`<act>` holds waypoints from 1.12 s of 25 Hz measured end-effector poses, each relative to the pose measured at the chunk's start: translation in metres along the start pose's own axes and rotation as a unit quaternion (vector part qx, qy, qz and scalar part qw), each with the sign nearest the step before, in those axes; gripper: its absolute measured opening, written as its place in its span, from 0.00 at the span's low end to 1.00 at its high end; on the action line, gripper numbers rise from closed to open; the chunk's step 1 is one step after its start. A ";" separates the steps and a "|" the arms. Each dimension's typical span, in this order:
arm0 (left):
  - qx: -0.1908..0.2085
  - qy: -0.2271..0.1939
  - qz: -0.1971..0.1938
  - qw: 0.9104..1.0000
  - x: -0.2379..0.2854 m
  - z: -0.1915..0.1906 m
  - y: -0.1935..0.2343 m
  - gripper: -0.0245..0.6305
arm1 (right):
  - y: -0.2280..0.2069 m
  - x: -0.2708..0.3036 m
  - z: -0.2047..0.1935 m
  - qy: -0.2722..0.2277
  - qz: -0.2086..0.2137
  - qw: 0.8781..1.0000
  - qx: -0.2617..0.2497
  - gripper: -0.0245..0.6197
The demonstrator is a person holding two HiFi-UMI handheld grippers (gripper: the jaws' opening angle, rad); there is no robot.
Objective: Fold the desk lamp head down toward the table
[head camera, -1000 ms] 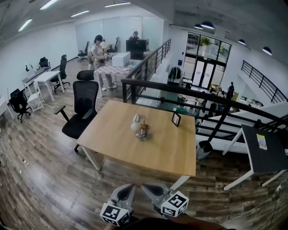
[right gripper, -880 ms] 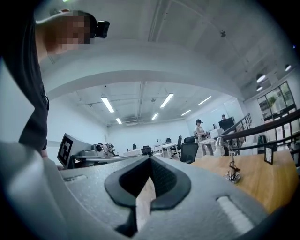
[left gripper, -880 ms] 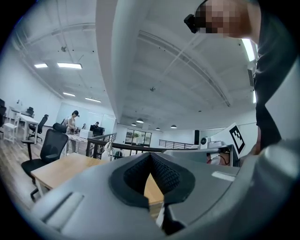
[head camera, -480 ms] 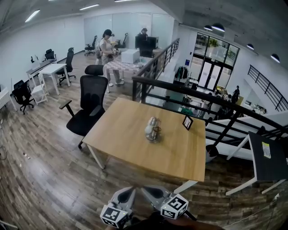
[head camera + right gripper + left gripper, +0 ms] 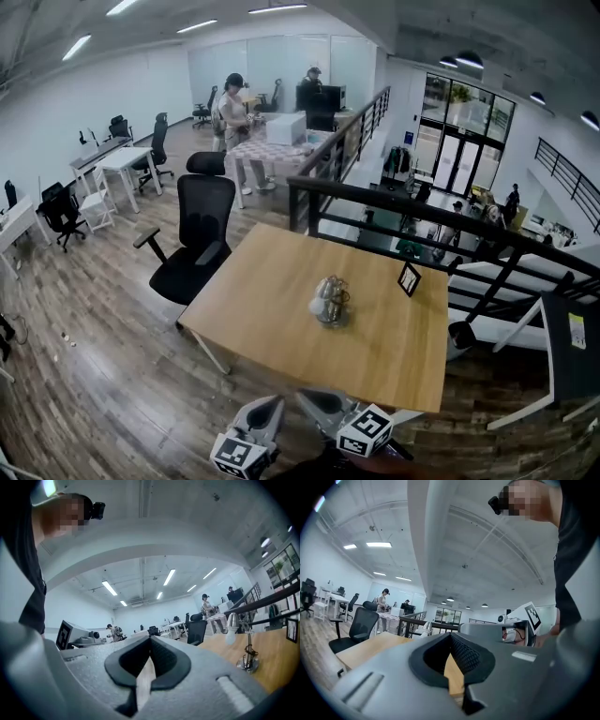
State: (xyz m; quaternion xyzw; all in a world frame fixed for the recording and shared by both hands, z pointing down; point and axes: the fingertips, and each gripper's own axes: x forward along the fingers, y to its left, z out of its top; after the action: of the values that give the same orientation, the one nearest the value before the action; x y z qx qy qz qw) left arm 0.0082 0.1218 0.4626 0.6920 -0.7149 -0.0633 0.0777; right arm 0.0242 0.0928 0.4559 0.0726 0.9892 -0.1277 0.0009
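A small silver desk lamp (image 5: 330,300) with a white bulb stands upright near the middle of the wooden table (image 5: 272,309). Both grippers hang low in the head view, short of the table's near edge and well away from the lamp. My left gripper (image 5: 267,411) and my right gripper (image 5: 317,403) sit side by side, both shut and empty. In the right gripper view the lamp (image 5: 247,645) rises at the right, beyond the closed right gripper (image 5: 150,639). The left gripper view shows the closed left gripper (image 5: 451,637), with the lamp (image 5: 425,628) far off behind it.
A small picture frame (image 5: 409,278) stands on the table's far right. A black office chair (image 5: 199,234) sits at the table's left side, and a black railing (image 5: 394,202) runs behind it. A dark side table (image 5: 574,342) is at the right. People (image 5: 234,112) stand far back.
The view has moved toward the table: table and lamp now sit lower and further right in the head view. Both grippers keep their place at the bottom, still shut.
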 end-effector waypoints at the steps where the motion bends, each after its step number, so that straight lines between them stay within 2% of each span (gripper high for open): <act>1: 0.004 -0.004 0.004 1.000 0.013 0.000 0.006 0.04 | -0.012 0.003 0.006 -0.004 0.004 1.000 -0.003 0.04; 8: 0.010 -0.016 0.017 1.000 0.099 0.018 0.019 0.04 | -0.098 0.003 0.038 -0.008 0.008 1.000 0.002 0.04; 13: 0.022 -0.014 0.014 1.000 0.149 0.016 0.011 0.04 | -0.145 -0.006 0.039 0.005 0.007 1.000 0.019 0.04; 21: 0.013 -0.006 -0.022 1.000 0.204 0.012 0.024 0.04 | -0.193 -0.006 0.042 0.010 -0.035 0.999 0.038 0.04; 28: 0.016 0.003 -0.086 0.996 0.233 0.027 0.044 0.04 | -0.216 0.007 0.050 0.000 -0.101 0.994 0.040 0.04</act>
State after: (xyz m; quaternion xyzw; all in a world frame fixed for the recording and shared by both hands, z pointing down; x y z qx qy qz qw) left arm -0.0471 -0.1101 0.4502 0.7523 -0.6534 -0.0557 0.0632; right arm -0.0143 -0.1255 0.4622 -0.0277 0.9856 -0.1663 -0.0144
